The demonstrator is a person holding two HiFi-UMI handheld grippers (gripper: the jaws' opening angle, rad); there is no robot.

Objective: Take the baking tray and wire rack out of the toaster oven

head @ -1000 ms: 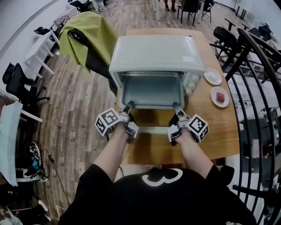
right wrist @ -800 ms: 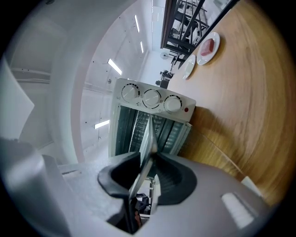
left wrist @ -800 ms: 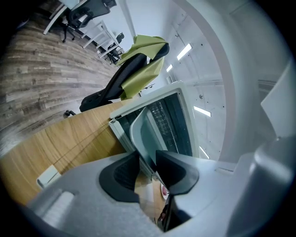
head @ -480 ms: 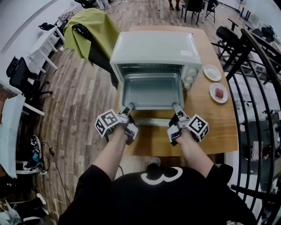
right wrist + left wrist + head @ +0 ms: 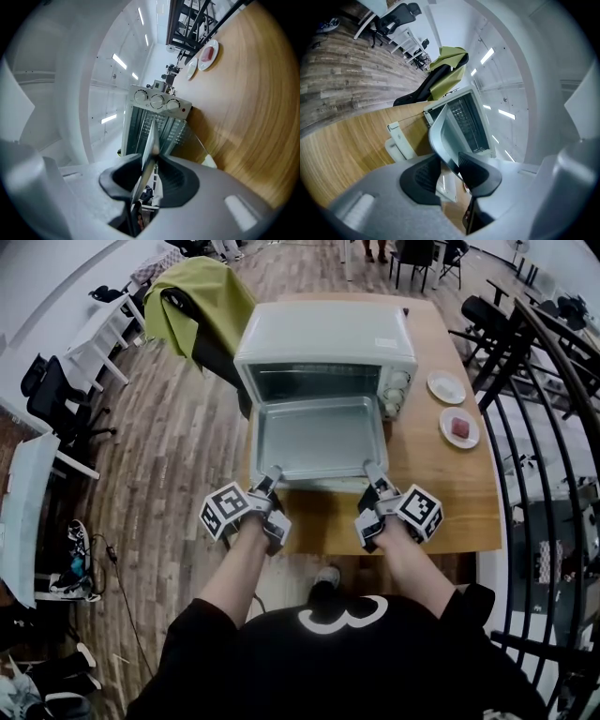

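While you hold it at both ends of its near rim, the baking tray [image 5: 321, 437] sticks well out of the mouth of the toaster oven [image 5: 323, 334], which stands toward the far edge of the worktop [image 5: 459, 507]. The tray's back part sits inside the cavity and its front hangs above the dropped oven door.

Your left tongs [image 5: 272, 476] pinch the rim at the tray's near-left corner. The thin metal edge runs between the pads, though the jaws are opening a little, so that pinch looks lighter than it should be. Your right tongs [image 5: 372, 474] are pressed on the rim at the near-right corner, with the sheet edge-on between the pads.

What matters for the coming pull is that the tray's long axis lies crosswise, from one pair of tongs to the other. The way out runs straight toward you and the near edge of the worktop. Neither hand is nearer, so draw evenly or the tray will probably skew against the oven's sides.

You cannot make out the wire rack for certain from here. Two small plates [image 5: 452, 407] sit near the right edge, well clear of the tray's path.
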